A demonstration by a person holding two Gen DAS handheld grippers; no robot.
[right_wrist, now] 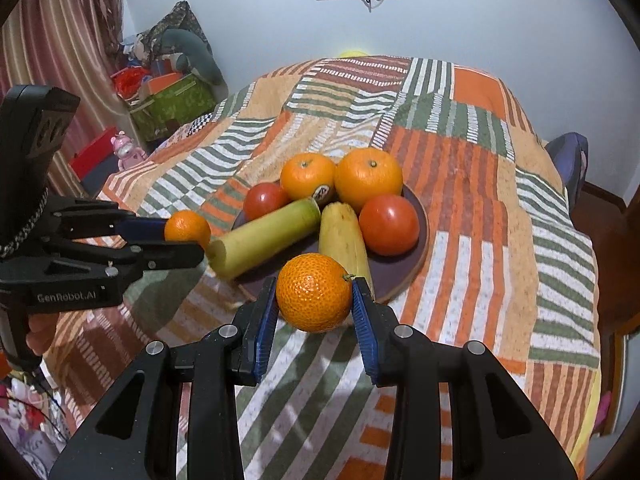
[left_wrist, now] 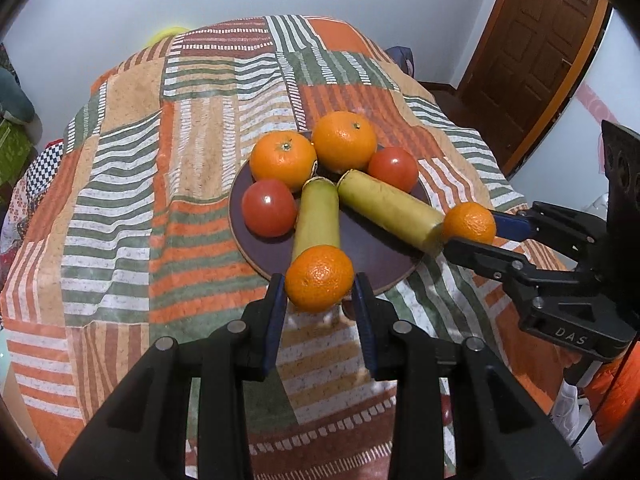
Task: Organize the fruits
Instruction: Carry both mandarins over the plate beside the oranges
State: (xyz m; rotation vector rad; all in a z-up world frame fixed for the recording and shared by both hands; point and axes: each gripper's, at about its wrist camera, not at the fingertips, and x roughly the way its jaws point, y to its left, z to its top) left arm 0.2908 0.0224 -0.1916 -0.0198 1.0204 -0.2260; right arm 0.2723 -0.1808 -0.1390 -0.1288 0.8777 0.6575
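Table (left_wrist: 132, 184) w/ patchwork cloth (right_wrist: 472, 184): orange, green, tan blocks, white stripes; cloth drapes over near edge, rumpled in places. Directly on cloth: one round dark plate (left_wrist: 372, 248), pale rim, approx mid-table, nearer front. Plate seen in right wrist view too (right_wrist: 416, 236). Plate carries fruit pile; 2 long yellow-green pieces overhang its near rim. Rest of cloth shows only pattern. Far edge of table meets white wall.

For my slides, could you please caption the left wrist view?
Left gripper holds a mandarin beside the fruit plate.
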